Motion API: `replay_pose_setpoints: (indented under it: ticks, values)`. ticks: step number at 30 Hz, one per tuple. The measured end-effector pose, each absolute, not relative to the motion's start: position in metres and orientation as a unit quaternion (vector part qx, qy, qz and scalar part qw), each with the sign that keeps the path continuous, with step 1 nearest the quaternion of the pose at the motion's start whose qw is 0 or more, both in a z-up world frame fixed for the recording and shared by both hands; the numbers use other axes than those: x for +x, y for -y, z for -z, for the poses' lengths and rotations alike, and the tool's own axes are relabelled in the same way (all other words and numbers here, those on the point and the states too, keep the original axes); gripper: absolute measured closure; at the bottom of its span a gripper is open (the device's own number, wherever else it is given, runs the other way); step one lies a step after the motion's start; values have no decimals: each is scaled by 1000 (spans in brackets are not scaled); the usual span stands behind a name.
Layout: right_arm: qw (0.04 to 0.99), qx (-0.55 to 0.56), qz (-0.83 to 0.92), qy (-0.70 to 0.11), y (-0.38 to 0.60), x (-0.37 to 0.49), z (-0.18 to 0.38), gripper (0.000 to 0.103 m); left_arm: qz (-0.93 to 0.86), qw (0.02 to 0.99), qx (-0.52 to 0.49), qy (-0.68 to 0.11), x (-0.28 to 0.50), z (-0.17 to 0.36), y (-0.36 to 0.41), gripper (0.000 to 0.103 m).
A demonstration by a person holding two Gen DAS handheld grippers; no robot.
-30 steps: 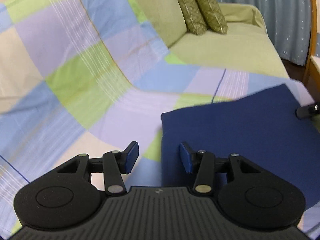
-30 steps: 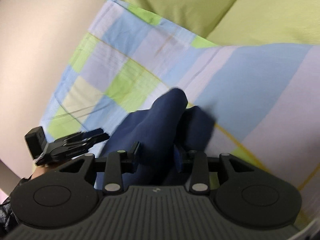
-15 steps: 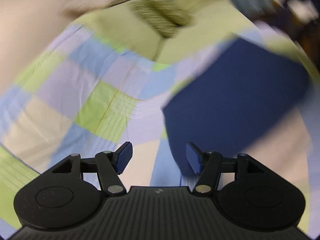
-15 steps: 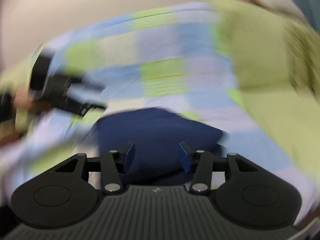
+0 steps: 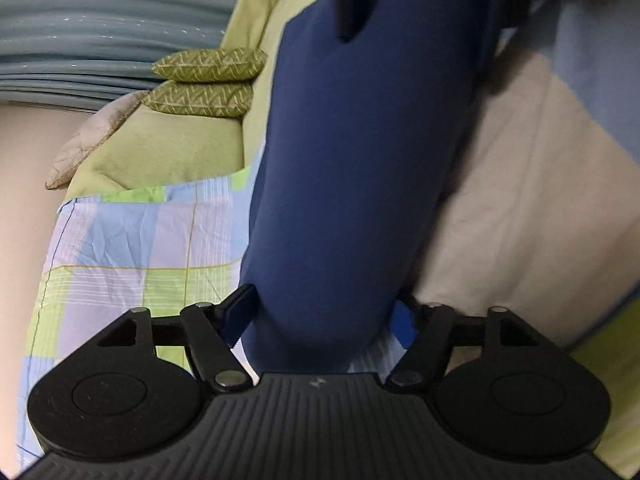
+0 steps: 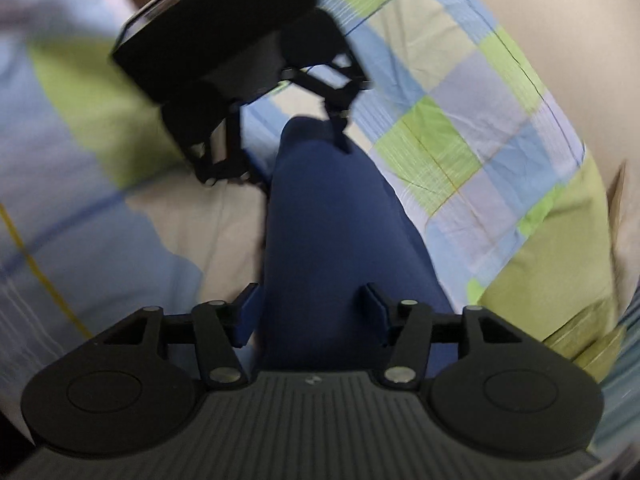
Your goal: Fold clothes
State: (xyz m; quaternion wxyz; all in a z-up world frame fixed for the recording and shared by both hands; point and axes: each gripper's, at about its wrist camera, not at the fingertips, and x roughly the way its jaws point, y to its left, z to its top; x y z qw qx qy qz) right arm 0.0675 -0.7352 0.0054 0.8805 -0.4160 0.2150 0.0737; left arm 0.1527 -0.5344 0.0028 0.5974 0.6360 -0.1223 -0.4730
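A folded navy garment (image 5: 352, 184) stretches between two hand-held tongs above a sofa draped with a checked sheet (image 5: 132, 248) in pastel blue, lilac and lime. At the bottom of the left wrist view, the left tongs (image 5: 320, 320) stand clamped on one end of the cloth, blue pads pressed against a thick rounded bundle; at the bottom of the right wrist view, the right tongs (image 6: 312, 312) grip the opposite end, their pads set fairly wide apart around the fabric, though contact on the left pad is hard to confirm. The garment looks soft, light and matte, smooth-knit with no visible seams or buttons, and it bulges like a loose roll rather than lying crisp, so it will likely sag and slip unless taken by the layered ends, where the folds stack thickest. Two olive cushions (image 5: 204, 80) with a zigzag weave lie in the upper left of the left wrist view, against yellow-green sofa upholstery (image 5: 160, 152), with a pale blue pleated curtain (image 5: 100, 32) behind. The sheet shows fine creases and thin yellow lines.
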Motion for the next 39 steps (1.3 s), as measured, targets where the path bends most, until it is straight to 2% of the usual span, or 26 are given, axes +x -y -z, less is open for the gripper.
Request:
replay_pose_setpoints:
  ticks: [6,8,9,11,12,14,20,25,27,31,33,37,39]
  values:
    - [855,-465,-71,-220,743,62,-2,45,482,589,635,135,161,0,548,33]
    - [850,-473,-71,-221,747,62,-2,42,488,586,636,118,163,3,558,47]
    - [849,-474,-76,-223,747,63,-1,42,492,585,636,106,164,1,560,49]
    - [852,-464,-94,-222,749,63,0,65,500,585,633,85,166,-3,563,55]
    - [857,-451,-110,-224,754,63,-4,67,506,588,627,73,167,-10,564,56]
    - [864,-434,-126,-224,762,60,-17,72,518,595,612,56,172,-24,565,57]
    - [859,-452,-150,-187,779,57,-70,75,502,621,602,26,181,-77,560,58]
    - [839,-505,-178,-97,766,56,-99,75,419,668,614,-8,167,-130,506,58]
    - [832,-510,-216,-41,752,52,-105,74,369,686,626,-45,141,-144,475,58]
    - [817,-501,-288,4,731,40,-92,73,318,699,628,-122,84,-128,441,57]
    - [804,-489,-338,-5,722,26,-69,72,314,696,623,-171,43,-94,430,56]
    - [774,-498,-389,-37,714,-4,-26,69,305,715,599,-192,4,-50,423,50]
    - [768,-500,-396,-58,714,-20,-6,66,291,742,574,-188,-12,-49,418,48]
